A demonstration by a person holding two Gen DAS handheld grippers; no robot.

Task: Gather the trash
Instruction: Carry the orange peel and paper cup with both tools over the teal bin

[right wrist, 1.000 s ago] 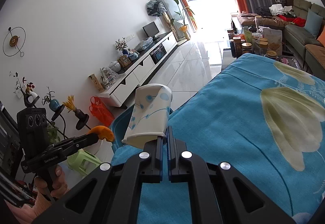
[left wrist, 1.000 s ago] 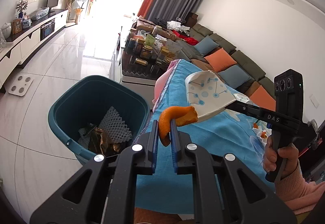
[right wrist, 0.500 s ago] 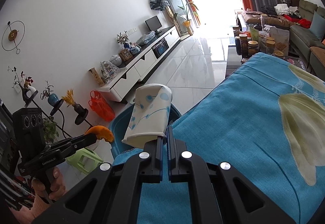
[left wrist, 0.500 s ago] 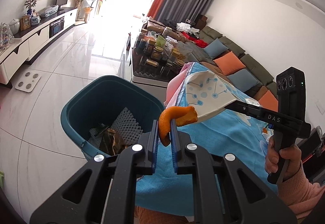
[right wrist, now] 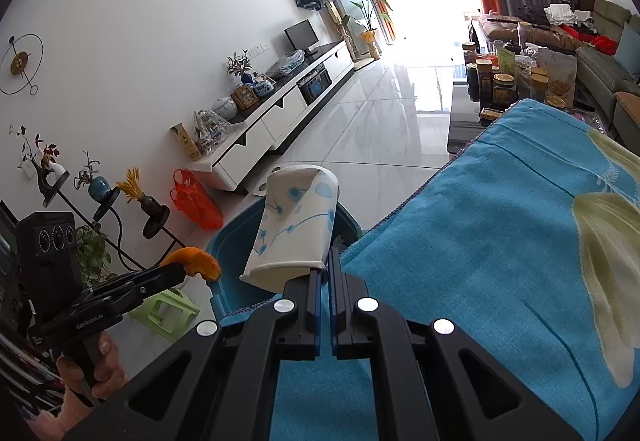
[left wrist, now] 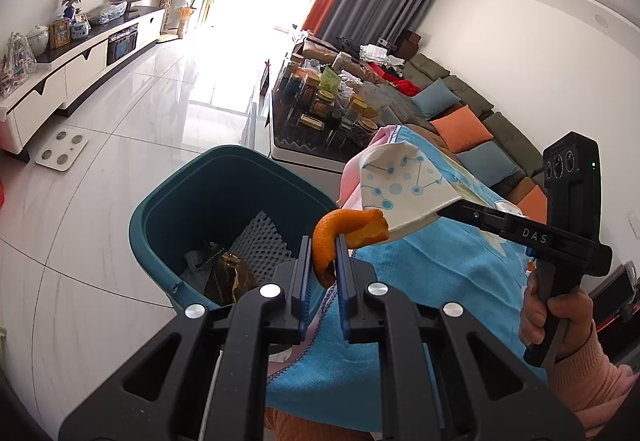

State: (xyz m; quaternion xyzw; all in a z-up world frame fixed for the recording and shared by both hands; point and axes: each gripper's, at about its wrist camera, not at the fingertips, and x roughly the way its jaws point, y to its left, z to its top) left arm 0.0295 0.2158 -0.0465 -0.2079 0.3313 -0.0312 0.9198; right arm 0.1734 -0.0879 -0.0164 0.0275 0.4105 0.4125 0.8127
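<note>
Left wrist view: left gripper [left wrist: 323, 261] is clamped on a curled orange peel strip [left wrist: 344, 231], pinched low so most of it sticks up past the tips. It sits near the rim of the teal plastic trash bin [left wrist: 232, 177], not yet over the opening. The bin already holds white foam netting [left wrist: 267, 239] and a dark crumpled wrapper [left wrist: 228, 275]. The right gripper [left wrist: 452, 209] comes in from the right, holding a flattened white paper cup with blue dot print [left wrist: 404, 189] by its rim.

Right wrist view: the right gripper's [right wrist: 325, 269] jaws are closed on the cup's [right wrist: 298, 225] rim edge, with the cup body hanging left of the fingers, over the bin [right wrist: 224, 245]. It probably only needs a release. A blue floral tablecloth [right wrist: 480, 241] covers the table just beside the bin. The peel [right wrist: 196, 261] reads short of the bin here too.
</note>
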